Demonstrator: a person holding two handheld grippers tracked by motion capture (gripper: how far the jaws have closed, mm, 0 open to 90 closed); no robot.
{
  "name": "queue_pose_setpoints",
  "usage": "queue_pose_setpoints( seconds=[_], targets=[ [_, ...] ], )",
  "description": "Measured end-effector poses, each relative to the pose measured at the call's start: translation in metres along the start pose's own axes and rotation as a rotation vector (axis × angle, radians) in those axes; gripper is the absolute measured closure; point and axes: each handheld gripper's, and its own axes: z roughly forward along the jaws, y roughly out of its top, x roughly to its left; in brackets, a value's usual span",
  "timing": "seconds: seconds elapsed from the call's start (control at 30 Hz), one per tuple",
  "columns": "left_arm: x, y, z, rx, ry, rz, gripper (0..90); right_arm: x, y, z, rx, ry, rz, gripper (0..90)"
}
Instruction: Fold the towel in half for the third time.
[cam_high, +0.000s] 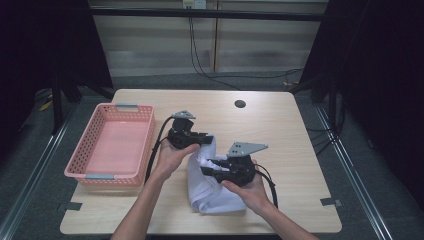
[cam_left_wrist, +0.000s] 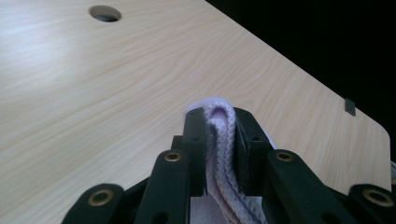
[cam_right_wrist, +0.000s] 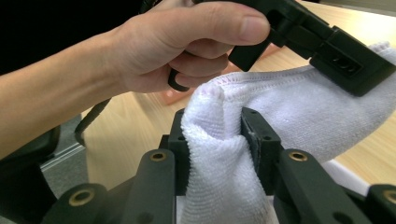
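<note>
Towel (cam_high: 212, 192) half folded on bench (cam_high: 290, 135), clamped in both jaws; probably one fold left, then basket (cam_high: 95, 130).

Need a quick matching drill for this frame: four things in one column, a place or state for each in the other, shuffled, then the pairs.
Things
1. white terry towel
2. pink plastic mesh basket
3. left gripper
4. round hole in the wooden tabletop

Places or states
A. at the table's far edge, uncovered
B. stands at the table's left side, nothing in it
C. bunched in the middle of the table, pinched at two spots
D. jaws clamped on a hemmed fold of cloth

Pairs: 1-C, 2-B, 3-D, 4-A
</note>
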Motion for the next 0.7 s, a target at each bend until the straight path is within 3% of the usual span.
queue_pose_setpoints(
  seconds=[0.2,0.3,0.47,0.57,0.7],
  targets=[
    [-0.011,-0.002,0.026,0.024,-0.024,0.012,76.3,-0.003,-0.028,-0.019,-0.019,-0.063,0.034,65.5],
    [-0.014,-0.005,0.042,0.061,-0.027,0.027,76.2,-0.008,-0.043,-0.028,-0.008,-0.097,0.054,63.6],
    [-0.023,-0.011,0.067,0.077,0.006,0.072,75.4,-0.020,-0.064,-0.040,0.063,-0.142,0.065,62.4],
    [-0.025,-0.011,0.076,0.070,-0.022,0.073,72.5,-0.028,-0.078,-0.052,0.090,-0.159,0.099,59.8],
    [-0.028,-0.010,0.077,0.015,-0.055,0.074,59.5,-0.032,-0.090,-0.063,0.126,-0.190,0.103,51.5]
  ],
)
